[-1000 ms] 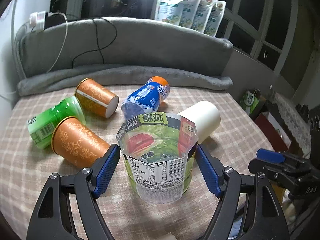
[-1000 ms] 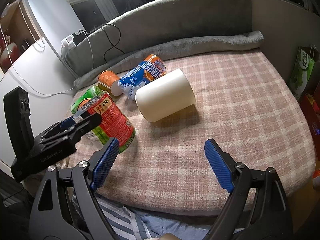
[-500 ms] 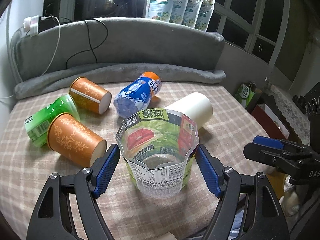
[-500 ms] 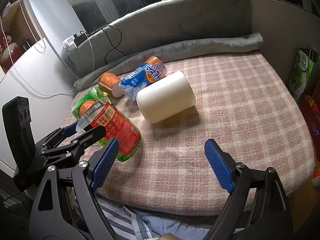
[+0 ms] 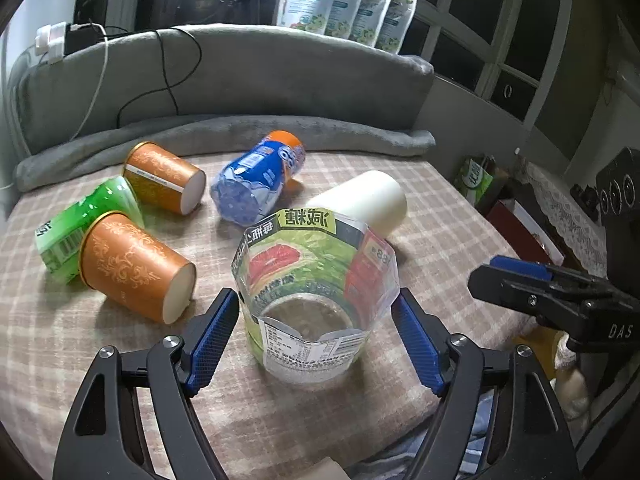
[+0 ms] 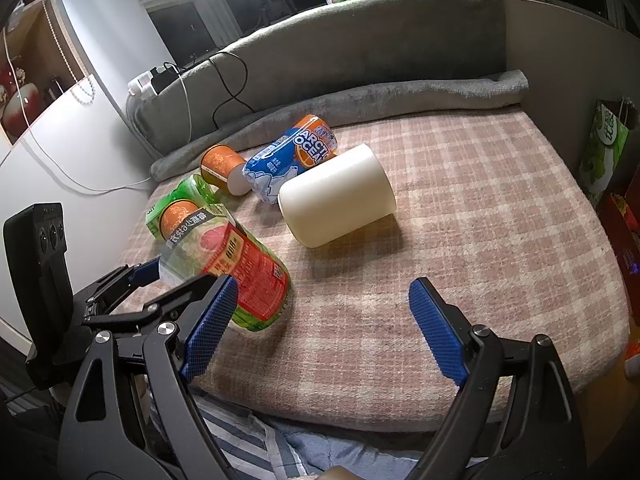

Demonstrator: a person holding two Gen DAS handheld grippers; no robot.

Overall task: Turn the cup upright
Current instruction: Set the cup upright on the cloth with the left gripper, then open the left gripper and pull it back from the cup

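A clear plastic cup with a green and red fruit label (image 5: 316, 296) sits between the blue pads of my left gripper (image 5: 318, 334), mouth toward the camera. In the right wrist view the same cup (image 6: 236, 268) is tilted, its base on the plaid cushion (image 6: 460, 216) and its mouth toward the left gripper (image 6: 160, 284), which grips it near the rim. My right gripper (image 6: 324, 324) is open and empty above the cushion's front edge, to the right of the cup. It also shows in the left wrist view (image 5: 540, 292).
Lying on the cushion: a cream cup (image 6: 338, 196), a blue-orange bottle cup (image 6: 292, 156), two orange paper cups (image 5: 134, 266) (image 5: 164, 178) and a green cup (image 5: 86, 222). A grey bolster (image 5: 240, 76) with cables runs behind. A green bag (image 6: 604, 144) stands at the right.
The left gripper has tipped the labelled cup from near upright to tilted, its mouth now leaning back toward the gripper. The right gripper has stayed still and open.
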